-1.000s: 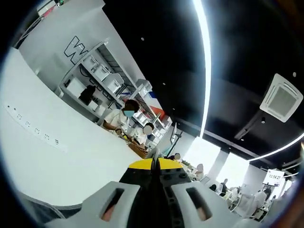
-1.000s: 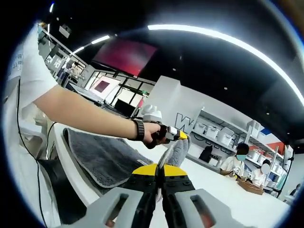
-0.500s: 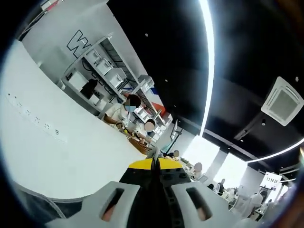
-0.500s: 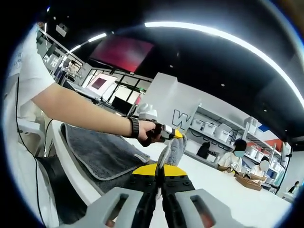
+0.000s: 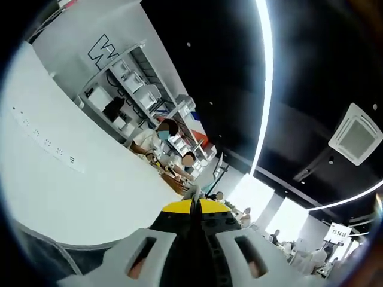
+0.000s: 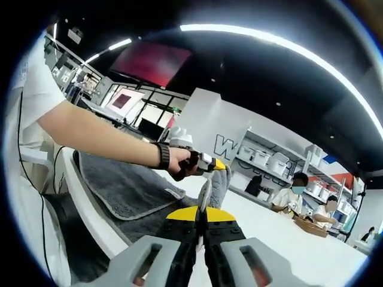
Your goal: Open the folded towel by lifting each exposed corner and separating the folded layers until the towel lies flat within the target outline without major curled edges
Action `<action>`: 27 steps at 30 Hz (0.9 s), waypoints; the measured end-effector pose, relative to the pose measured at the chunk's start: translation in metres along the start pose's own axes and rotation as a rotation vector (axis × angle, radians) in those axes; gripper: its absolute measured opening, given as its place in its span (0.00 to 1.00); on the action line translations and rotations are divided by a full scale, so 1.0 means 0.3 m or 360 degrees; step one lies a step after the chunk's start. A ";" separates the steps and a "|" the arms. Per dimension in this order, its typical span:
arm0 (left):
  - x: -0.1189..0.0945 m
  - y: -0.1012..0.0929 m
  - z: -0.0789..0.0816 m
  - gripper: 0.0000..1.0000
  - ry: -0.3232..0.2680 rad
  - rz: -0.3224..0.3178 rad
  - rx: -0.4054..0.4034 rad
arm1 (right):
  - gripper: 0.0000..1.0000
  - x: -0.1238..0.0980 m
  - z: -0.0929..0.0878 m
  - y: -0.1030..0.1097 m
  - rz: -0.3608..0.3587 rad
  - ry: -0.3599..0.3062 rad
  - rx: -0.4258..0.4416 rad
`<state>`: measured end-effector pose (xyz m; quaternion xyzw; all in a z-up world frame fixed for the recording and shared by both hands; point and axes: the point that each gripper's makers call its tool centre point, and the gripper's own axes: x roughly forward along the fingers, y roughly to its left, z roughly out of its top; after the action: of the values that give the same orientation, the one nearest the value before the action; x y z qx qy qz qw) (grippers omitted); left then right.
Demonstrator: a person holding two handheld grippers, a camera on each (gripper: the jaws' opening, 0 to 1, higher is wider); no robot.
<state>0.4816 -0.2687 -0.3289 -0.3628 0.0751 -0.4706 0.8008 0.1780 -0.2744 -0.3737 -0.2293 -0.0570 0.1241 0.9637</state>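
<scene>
While the right gripper (image 6: 200,220) pinched a raised grey towel (image 6: 128,191) corner at bottom centre, jaws tight together, rest of towel lay on the white table (image 6: 281,236) lower left, left gripper (image 6: 216,166) clamped the same lifted fold mid-frame, shelves (image 6: 269,162) behind.

Large outlined letter "W" on the white wall (image 5: 99,48), other lettering illegible.

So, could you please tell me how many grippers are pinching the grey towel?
2: the right gripper grips an edge in the foreground, and the left gripper lifts a corner of the towel beyond it.
</scene>
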 end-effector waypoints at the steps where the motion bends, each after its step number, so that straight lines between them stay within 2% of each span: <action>1: 0.001 0.004 -0.004 0.00 0.0005 0.0001 -0.0003 | 0.00 0.001 -0.003 0.001 0.0000 0.0002 -0.0004; 8: -0.011 0.029 -0.016 0.01 0.0020 0.0015 -0.0033 | 0.00 0.005 -0.023 -0.002 -0.0001 0.0028 -0.0001; 27: -0.023 0.083 -0.097 0.01 0.0114 0.0096 -0.0137 | 0.00 -0.006 -0.087 -0.013 -0.0014 0.0087 0.0026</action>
<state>0.4817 -0.2705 -0.3678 -0.3773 0.1349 -0.4552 0.7951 0.1815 -0.2894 -0.3951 -0.2246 -0.0307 0.1139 0.9673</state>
